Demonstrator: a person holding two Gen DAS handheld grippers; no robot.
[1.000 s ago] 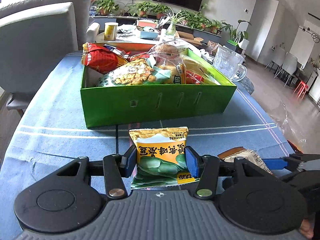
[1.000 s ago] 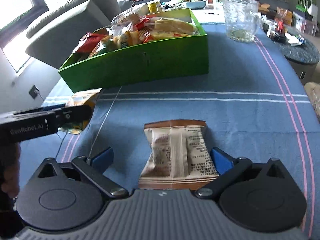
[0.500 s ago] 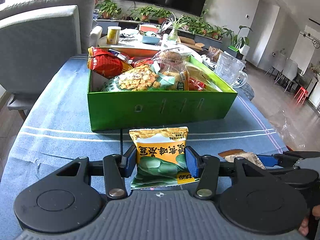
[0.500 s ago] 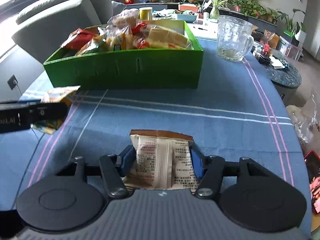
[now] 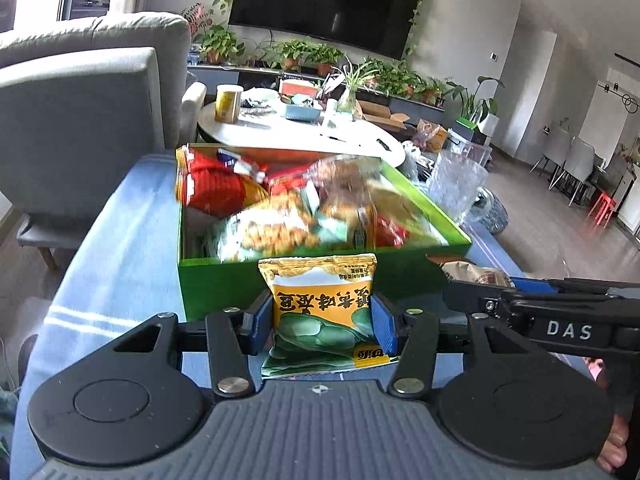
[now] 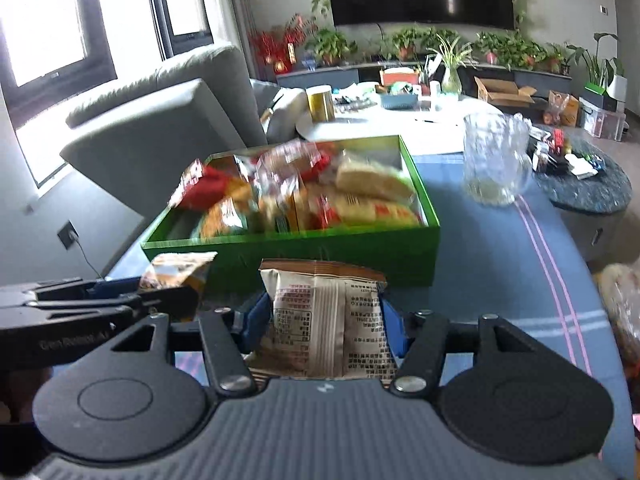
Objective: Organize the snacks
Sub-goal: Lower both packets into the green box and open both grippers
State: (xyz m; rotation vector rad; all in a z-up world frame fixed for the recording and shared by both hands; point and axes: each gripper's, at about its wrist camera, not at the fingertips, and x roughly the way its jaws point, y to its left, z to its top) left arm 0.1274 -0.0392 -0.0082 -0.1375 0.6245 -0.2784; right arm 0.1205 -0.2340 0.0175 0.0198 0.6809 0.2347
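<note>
Left claw [image 5: 322, 322]: closed narrowly on a yellow snack packet [image 5: 320, 312], which is pinched at both side edges between the blue pads [image 5: 382, 330]; the packet is held upright, clear of the surface.
Right claw [image 6: 322, 326]: closed to the same narrow width on a beige snack packet [image 6: 326, 322], which is gripped at its sides with the printed back panel turned toward the camera.
Claws together: the two are held side by side; the right claw is seen just to the right of the left one in the left wrist view, and the left claw just to the left in the right wrist view.
Green box [image 5: 224, 288]: placed directly ahead of both claws on the blue-clothed surface [image 5: 120, 240], open at the top; its near wall is partly hidden behind each held packet.
Box contents: the box is filled with mixed snack bags, which are blurred; a red bag [image 5: 212, 188] is seen at the far left, a clear bag of golden crackers [image 5: 272, 232] in the middle, and pale yellow packs [image 6: 372, 196] toward the right.
Glass pitcher [image 6: 496, 160]: stood on the surface ahead and to the right of the claws, just beside the right end of the box.
</note>
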